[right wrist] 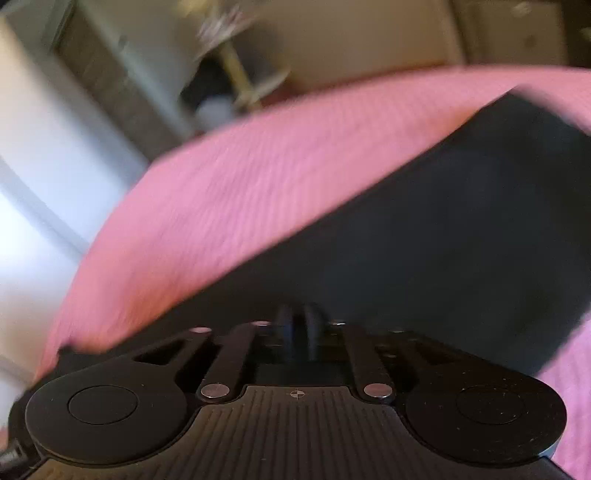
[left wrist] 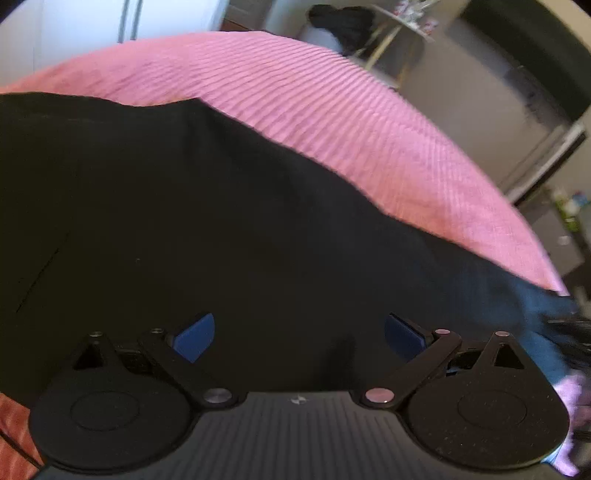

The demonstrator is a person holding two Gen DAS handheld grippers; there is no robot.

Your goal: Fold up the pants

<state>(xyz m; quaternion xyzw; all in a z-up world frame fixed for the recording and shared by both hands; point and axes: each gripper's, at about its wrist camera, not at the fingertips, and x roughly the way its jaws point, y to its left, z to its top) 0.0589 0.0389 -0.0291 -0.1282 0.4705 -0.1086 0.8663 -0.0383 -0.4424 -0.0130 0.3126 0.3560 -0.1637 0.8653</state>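
Black pants [left wrist: 184,206] lie spread on a pink ribbed bedspread [left wrist: 332,107]. My left gripper [left wrist: 299,336] is open, its blue fingertips [left wrist: 195,336] wide apart just above the black cloth. In the right wrist view the pants [right wrist: 443,229] stretch from my right gripper [right wrist: 298,328] to the upper right. The right gripper's fingers are pressed together at the near edge of the pants; the view is blurred and dark, so cloth between them cannot be made out.
The pink bedspread [right wrist: 221,206] ends in a curved far edge. Beyond it stand a white wardrobe [left wrist: 129,18], a light wooden stand [left wrist: 384,40] with dark clothing on it, and grey furniture [left wrist: 517,110] at the right.
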